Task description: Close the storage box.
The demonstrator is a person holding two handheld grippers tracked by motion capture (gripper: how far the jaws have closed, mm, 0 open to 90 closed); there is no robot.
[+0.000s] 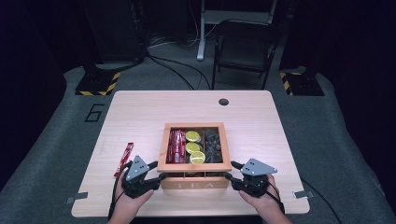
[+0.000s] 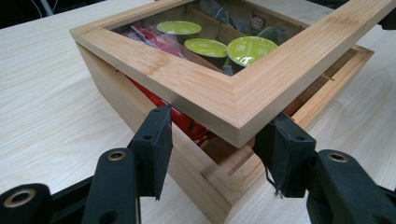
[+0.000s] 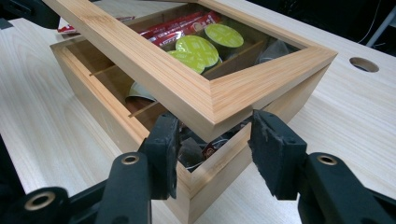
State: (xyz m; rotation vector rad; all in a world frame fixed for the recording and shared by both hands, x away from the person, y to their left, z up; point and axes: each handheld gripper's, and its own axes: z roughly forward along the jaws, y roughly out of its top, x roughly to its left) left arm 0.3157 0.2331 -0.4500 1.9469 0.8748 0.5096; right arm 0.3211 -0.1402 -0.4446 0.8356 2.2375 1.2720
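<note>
A wooden tea box (image 1: 194, 183) stands near the table's front edge, and its glass-paned lid (image 1: 194, 166) is tilted up at the front. Through the pane I see red sachets (image 1: 176, 145), green-topped capsules (image 1: 193, 147) and dark tea bags (image 1: 214, 144). My left gripper (image 1: 159, 171) is at the lid's front left corner (image 2: 236, 123), with one jaw on each side of the corner, touching the frame. My right gripper (image 1: 232, 171) holds the front right corner (image 3: 212, 116) the same way. Red sachets (image 2: 187, 123) show in the gap under the raised lid.
One red sachet (image 1: 124, 157) lies loose on the table left of the box. A cable hole (image 1: 223, 101) sits near the far edge of the table (image 1: 140, 112). A folding chair (image 1: 245, 46) stands on the floor beyond.
</note>
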